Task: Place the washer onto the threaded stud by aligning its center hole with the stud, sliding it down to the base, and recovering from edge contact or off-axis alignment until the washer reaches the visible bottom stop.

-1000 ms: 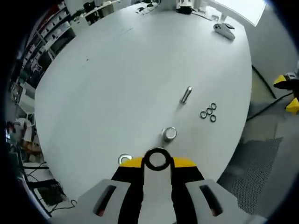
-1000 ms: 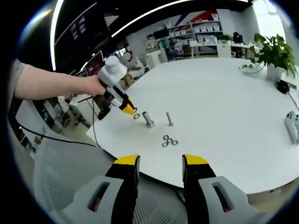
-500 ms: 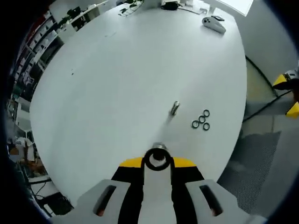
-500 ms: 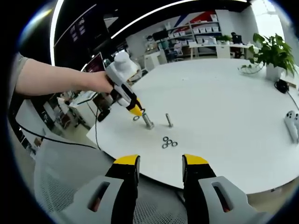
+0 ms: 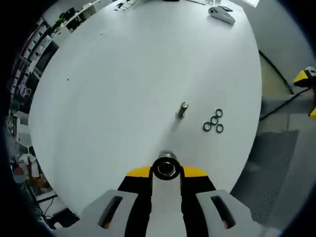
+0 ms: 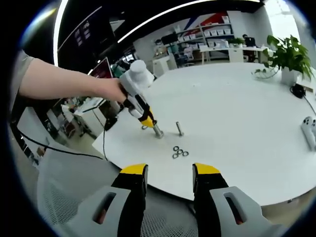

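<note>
My left gripper (image 5: 167, 173) is shut on a dark ring washer (image 5: 166, 169), held flat between its yellow tips. Right under the ring stands the wide threaded stud (image 5: 167, 156), its top showing through and just past the hole. In the right gripper view a person's hand holds the left gripper (image 6: 147, 121) tilted down onto that stud (image 6: 158, 132) near the table's edge. My right gripper (image 6: 169, 183) hangs open off the table's near edge, nothing between its fingers.
A thinner upright bolt (image 5: 182, 109) stands beyond the stud, with three loose washers (image 5: 213, 121) to its right. The round white table (image 5: 138, 74) carries a game controller (image 5: 220, 15) at the far side. A potted plant (image 6: 289, 54) stands at the back right.
My left gripper has carried the washer forward from beside the stud to over its top, tilting downward. The right gripper has stayed still.
</note>
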